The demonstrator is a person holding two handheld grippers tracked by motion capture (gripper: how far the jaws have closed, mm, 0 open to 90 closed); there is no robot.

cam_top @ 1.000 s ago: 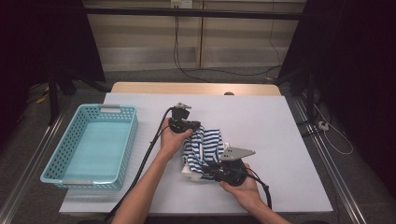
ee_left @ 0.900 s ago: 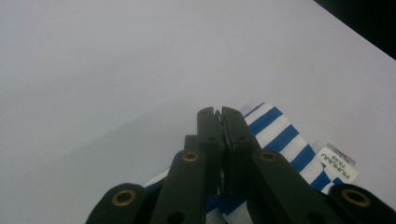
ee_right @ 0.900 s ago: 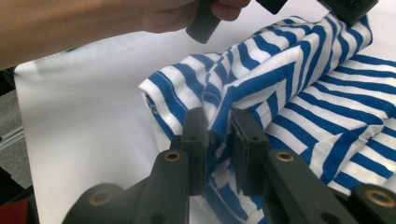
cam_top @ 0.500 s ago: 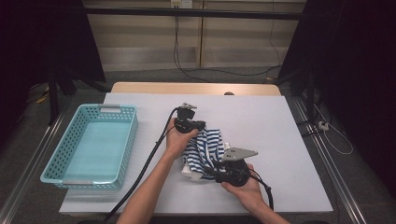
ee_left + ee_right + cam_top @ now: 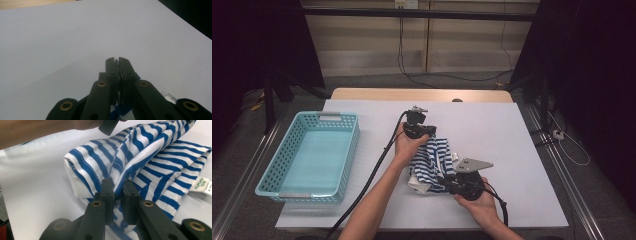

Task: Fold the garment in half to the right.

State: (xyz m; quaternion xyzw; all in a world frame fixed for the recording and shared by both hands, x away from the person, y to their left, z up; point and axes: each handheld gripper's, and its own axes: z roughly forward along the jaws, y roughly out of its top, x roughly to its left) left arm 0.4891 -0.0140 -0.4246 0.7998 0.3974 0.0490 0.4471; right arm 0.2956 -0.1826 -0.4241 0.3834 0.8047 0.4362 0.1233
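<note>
The striped cloth point(image 5: 432, 162) is lying bunched up in the middle of the white desk point(image 5: 512, 140), blue and white, with a small label at one edge. It is being held at two ends, most likely so that it can be folded or lifted without flopping open.

The left gripper point(image 5: 426, 134) is pinching the far edge of the cloth. Its fingers point(image 5: 112, 68) are pressing close together, with a bit of blue cloth peeking out low between them. The left hand point(image 5: 409, 145) is reaching forward over the cloth, with the arm stretching up from the near edge of the desk.

The right gripper point(image 5: 117, 188) is biting a fold on the near side. Its fingers have just been closing, and the cloth is sitting squeezed between them. The right hand point(image 5: 477, 202) is lying low near the desk's front edge, pointing toward the left.

A light blue basket point(image 5: 349, 145) is waiting well apart, on the left side of the desk, maybe for the cloth.
</note>
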